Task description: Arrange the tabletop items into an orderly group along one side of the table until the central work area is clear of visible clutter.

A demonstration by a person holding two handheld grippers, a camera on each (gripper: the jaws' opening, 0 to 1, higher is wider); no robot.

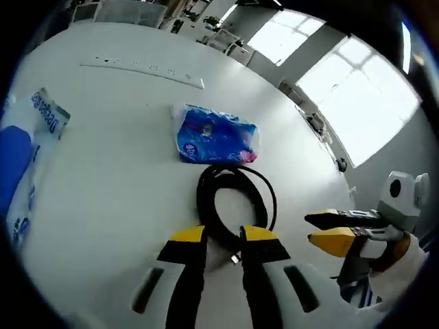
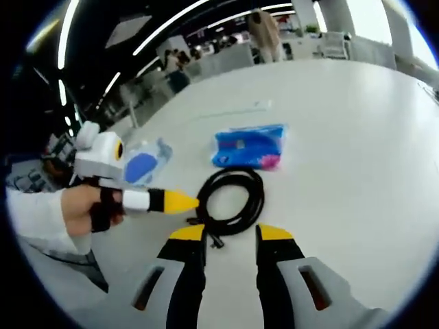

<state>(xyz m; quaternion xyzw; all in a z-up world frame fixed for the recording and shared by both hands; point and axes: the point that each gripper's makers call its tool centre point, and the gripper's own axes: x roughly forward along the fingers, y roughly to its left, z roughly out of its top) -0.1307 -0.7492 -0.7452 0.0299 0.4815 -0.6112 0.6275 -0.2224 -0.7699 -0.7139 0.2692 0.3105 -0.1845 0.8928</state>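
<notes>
Currently left gripper (image 1: 221,236) jaws are spread, straddling the near arc of the coiled black cable (image 1: 236,199) at mid-counter (image 1: 116,171), not closed on it. Right gripper (image 2: 230,233) jaws also spread, empty, just short of the coil. Beyond lies a blue tissue pack (image 1: 216,135); a blue-and-clear bag (image 1: 24,161) sits well apart. Judgement: nothing grouped yet; centre remains cluttered.
</notes>
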